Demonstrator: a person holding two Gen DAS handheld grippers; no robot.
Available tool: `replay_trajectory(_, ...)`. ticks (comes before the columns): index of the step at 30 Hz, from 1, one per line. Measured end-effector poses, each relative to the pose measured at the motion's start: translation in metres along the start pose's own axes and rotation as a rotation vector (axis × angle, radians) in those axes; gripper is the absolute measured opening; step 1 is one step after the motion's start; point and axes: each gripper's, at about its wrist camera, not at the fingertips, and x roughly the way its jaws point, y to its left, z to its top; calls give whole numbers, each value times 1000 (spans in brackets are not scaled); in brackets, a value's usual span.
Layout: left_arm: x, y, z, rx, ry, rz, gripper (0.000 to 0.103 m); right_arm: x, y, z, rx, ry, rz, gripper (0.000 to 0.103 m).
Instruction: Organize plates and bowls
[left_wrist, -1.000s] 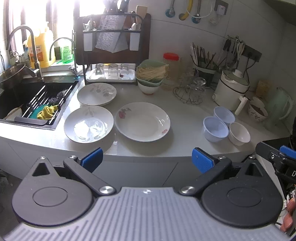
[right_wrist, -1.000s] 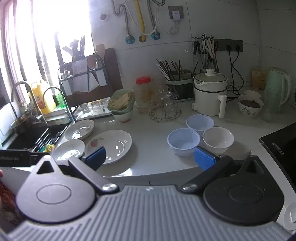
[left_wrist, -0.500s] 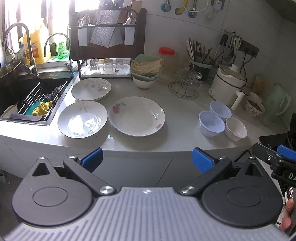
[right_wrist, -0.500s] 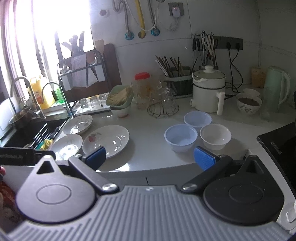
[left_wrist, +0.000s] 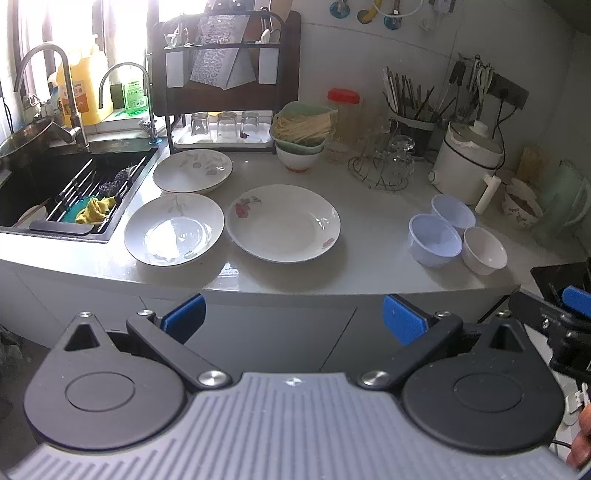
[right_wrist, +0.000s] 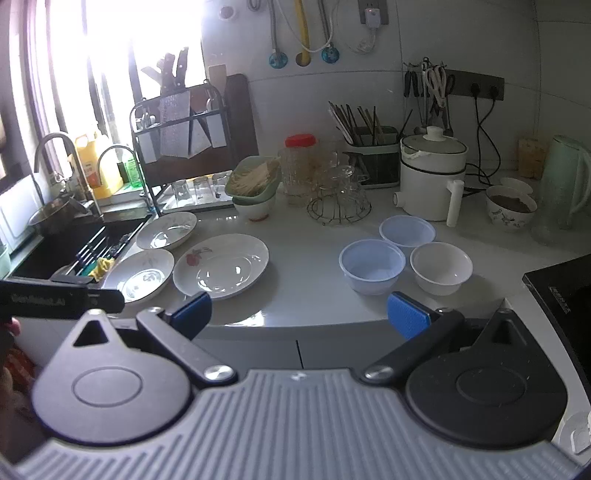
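Observation:
Three white plates lie on the counter: a large one with red flowers (left_wrist: 283, 222) (right_wrist: 221, 265), a deeper one at the front left (left_wrist: 174, 228) (right_wrist: 142, 274), and one behind it near the rack (left_wrist: 192, 171) (right_wrist: 167, 229). To the right stand two pale blue bowls (left_wrist: 436, 240) (left_wrist: 453, 212) (right_wrist: 371, 265) (right_wrist: 408, 230) and a white bowl (left_wrist: 484, 250) (right_wrist: 441, 267). My left gripper (left_wrist: 293, 319) hangs open in front of the counter edge, below the plates. My right gripper (right_wrist: 299, 312) is open too, short of the bowls, holding nothing.
A sink (left_wrist: 55, 192) with a rack and a yellow cloth lies at the left. At the back stand a dish rack (left_wrist: 221, 96), a green bowl of noodles (left_wrist: 301, 127), glasses on a wire stand (left_wrist: 384, 166), a white cooker (left_wrist: 469, 162) and a kettle (right_wrist: 563, 184). A black hob (right_wrist: 557, 284) is at the right.
Both grippers have drawn back slightly from the counter and shifted a little; the dishes look a bit farther off. Nothing on the counter has moved. Both stay open.

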Motion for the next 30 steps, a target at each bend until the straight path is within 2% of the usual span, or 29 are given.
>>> replay_trajectory(12, 17, -5, -2, 12, 35, -30, 103, 10, 0, -9, 10, 35, 84, 103)
replay_trajectory(20, 38, 9, 13, 12, 76, 3, 103, 24, 1, -1, 18, 32, 61, 103)
replay_trajectory(30, 66, 25, 34, 32, 120, -46, 103, 46, 19, 3, 2, 101, 33, 103)
